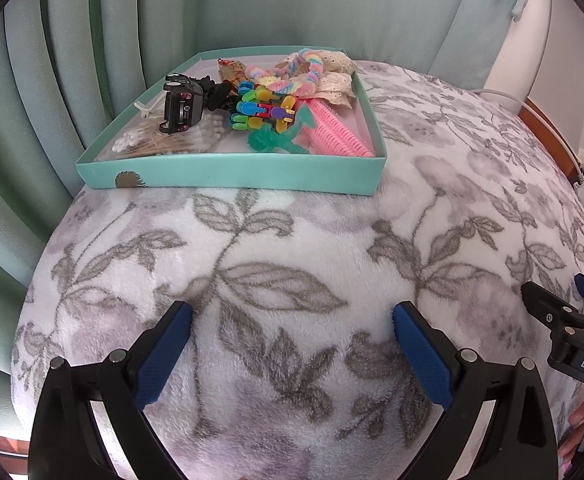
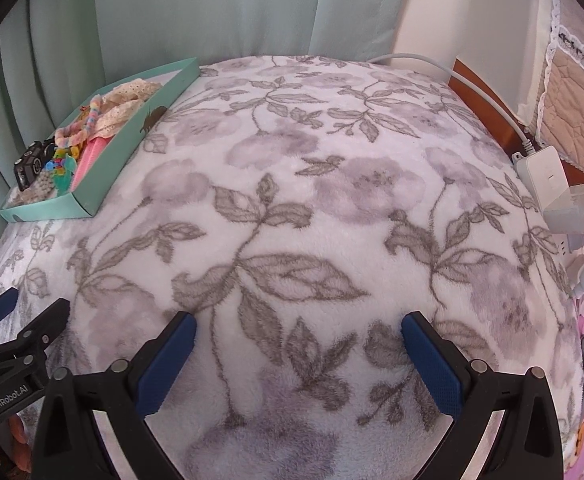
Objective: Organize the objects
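From the left wrist camera, the left hand-held gripper (image 1: 292,320) has its two blue-padded fingers spread wide apart with nothing between them. It hangs over a soft white blanket with grey leaves and flowers (image 1: 292,248).

At the far end of the blanket sits a shallow teal cardboard box (image 1: 232,176). Inside the box lies a small black toy car (image 1: 182,106), tipped up on its end. Under the car is a clear bag of cotton swabs with wooden sticks (image 1: 160,144). Near the middle is a pile of bright plastic clips in many colours (image 1: 260,110). A green plastic toy piece (image 1: 276,140) lies at the front. Just beside it is a pink ridged hair roller (image 1: 340,132). At the back are a fluffy rainbow hair band (image 1: 296,76) and cream lace ribbon (image 1: 332,80). Pale green curtains (image 1: 92,40) hang behind the box. The tip of the right hand-held gripper (image 1: 552,296) shows at the right edge.

From the right wrist camera, the right hand-held gripper (image 2: 298,326) is also spread wide and empty over the same blanket (image 2: 312,160). The teal box (image 2: 92,196) is far off to the left with all the small things in it. The left hand-held gripper (image 2: 32,308) shows at the left edge. A white power strip with a cord and plugs (image 2: 544,176) lies at the right edge of the blanket.
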The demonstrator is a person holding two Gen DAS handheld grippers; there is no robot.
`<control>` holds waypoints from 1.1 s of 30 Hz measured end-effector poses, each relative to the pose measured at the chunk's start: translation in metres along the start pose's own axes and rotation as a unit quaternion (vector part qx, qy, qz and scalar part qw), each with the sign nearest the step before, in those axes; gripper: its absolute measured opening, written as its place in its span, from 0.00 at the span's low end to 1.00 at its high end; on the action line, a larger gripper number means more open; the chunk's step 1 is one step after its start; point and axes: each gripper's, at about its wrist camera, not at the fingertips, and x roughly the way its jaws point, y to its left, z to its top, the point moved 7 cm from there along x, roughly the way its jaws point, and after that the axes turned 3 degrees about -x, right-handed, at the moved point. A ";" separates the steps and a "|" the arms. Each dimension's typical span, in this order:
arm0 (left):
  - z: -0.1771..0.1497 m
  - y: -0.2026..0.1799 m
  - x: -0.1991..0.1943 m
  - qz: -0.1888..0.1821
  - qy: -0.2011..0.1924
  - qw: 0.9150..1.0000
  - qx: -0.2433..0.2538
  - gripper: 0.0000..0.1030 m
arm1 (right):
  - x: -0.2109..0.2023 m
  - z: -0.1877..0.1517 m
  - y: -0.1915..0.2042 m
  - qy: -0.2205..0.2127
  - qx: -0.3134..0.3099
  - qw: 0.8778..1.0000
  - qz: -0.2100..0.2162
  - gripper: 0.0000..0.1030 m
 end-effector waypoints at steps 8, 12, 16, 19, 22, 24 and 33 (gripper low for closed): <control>0.000 0.001 0.000 -0.003 -0.005 1.000 0.000 0.97 | -0.002 -0.003 0.000 -0.018 0.007 1.000 -0.006 1.00; 0.000 0.001 0.000 -0.004 -0.007 1.000 -0.001 0.97 | -0.003 -0.004 0.000 -0.021 0.009 1.000 -0.008 1.00; -0.001 0.000 0.000 -0.003 -0.007 1.000 -0.001 0.98 | -0.003 -0.005 0.000 -0.025 0.010 1.000 -0.008 1.00; -0.001 0.001 0.000 -0.003 -0.007 1.000 -0.001 0.98 | -0.004 -0.006 -0.001 -0.029 0.009 1.000 -0.007 1.00; -0.001 0.000 -0.001 -0.002 -0.007 1.000 0.000 0.98 | -0.004 -0.005 -0.001 -0.030 0.008 0.999 -0.007 1.00; -0.001 0.000 -0.001 -0.002 -0.007 1.000 0.000 0.98 | -0.004 -0.005 0.000 -0.031 0.008 0.999 -0.008 1.00; -0.001 0.000 -0.001 -0.001 -0.007 1.000 -0.001 0.98 | -0.005 -0.006 0.000 -0.034 0.007 0.999 -0.010 1.00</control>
